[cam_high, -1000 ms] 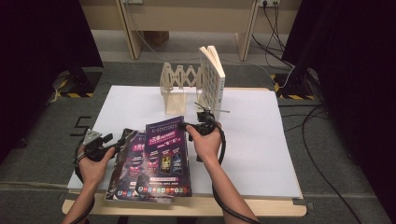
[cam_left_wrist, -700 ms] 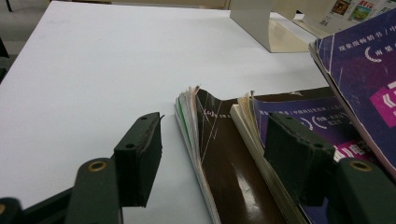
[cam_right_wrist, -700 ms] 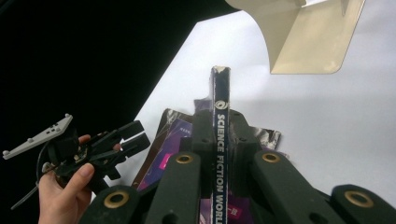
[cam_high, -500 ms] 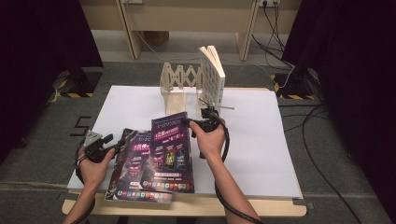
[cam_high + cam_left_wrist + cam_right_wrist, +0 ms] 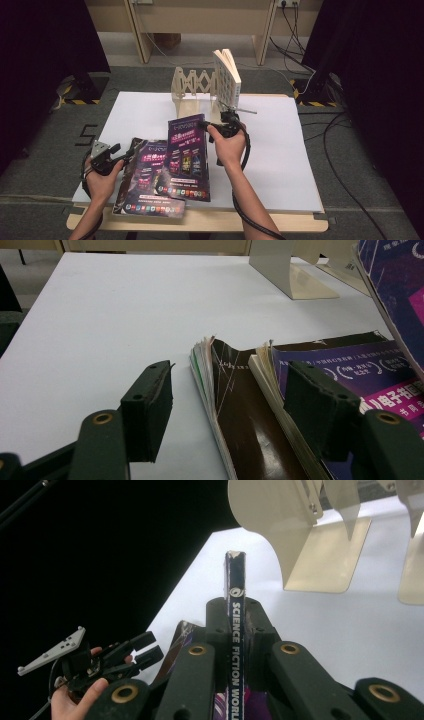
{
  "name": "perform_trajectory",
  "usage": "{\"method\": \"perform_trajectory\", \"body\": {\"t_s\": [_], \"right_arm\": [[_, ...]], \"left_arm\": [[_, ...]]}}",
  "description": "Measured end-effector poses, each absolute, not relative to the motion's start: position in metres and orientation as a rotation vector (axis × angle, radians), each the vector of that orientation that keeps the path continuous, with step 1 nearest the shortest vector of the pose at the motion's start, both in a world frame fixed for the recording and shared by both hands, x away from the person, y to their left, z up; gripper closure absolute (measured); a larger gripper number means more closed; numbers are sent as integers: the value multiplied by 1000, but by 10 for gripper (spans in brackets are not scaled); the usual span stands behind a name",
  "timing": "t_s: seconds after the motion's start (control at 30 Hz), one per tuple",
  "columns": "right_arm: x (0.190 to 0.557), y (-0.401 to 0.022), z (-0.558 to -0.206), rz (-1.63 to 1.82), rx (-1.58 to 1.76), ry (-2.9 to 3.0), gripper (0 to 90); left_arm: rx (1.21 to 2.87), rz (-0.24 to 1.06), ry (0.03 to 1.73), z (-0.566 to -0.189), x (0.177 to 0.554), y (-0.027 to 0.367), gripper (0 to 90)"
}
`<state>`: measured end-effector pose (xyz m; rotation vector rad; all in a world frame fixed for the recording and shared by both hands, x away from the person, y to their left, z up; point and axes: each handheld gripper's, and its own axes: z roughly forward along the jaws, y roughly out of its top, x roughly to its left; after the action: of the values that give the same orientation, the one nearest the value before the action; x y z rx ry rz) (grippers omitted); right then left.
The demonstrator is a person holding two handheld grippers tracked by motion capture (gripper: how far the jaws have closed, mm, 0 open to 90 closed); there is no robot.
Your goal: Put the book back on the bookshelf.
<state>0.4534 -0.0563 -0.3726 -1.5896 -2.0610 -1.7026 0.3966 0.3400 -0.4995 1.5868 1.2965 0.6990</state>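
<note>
My right gripper point(image 5: 221, 125) is shut on the spine of a purple magazine point(image 5: 186, 155), whose far end is raised off the table so that it tilts. In the right gripper view the spine point(image 5: 235, 630), lettered "SCIENCE FICTION WORLD", runs up between the pads of the right gripper point(image 5: 235, 612). A second purple magazine point(image 5: 145, 192) lies flat at the front left, on top of a dark brown glossy one point(image 5: 245, 415). My left gripper point(image 5: 117, 154) rests at their left edge. Its jaws point(image 5: 230, 390) stand open and touch nothing.
A beige accordion rack point(image 5: 192, 85) stands at the back of the white table point(image 5: 285, 155), and a thick book point(image 5: 227, 75) stands upright in its right end. The rack's plates point(image 5: 280, 525) are close ahead of the right gripper. Dark floor and cables surround the table.
The right gripper has risen a little with the magazine, which now tilts more steeply. The left gripper has stayed where it was.
</note>
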Motion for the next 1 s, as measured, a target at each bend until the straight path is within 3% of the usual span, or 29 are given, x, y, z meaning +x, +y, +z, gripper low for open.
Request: {"method": "perform_trajectory", "body": {"t_s": [1.0], "right_arm": [[456,-71,-343,-1859,-1622,-2081,848]], "left_arm": [[1603,719,1287,-500,396,337,359]]}}
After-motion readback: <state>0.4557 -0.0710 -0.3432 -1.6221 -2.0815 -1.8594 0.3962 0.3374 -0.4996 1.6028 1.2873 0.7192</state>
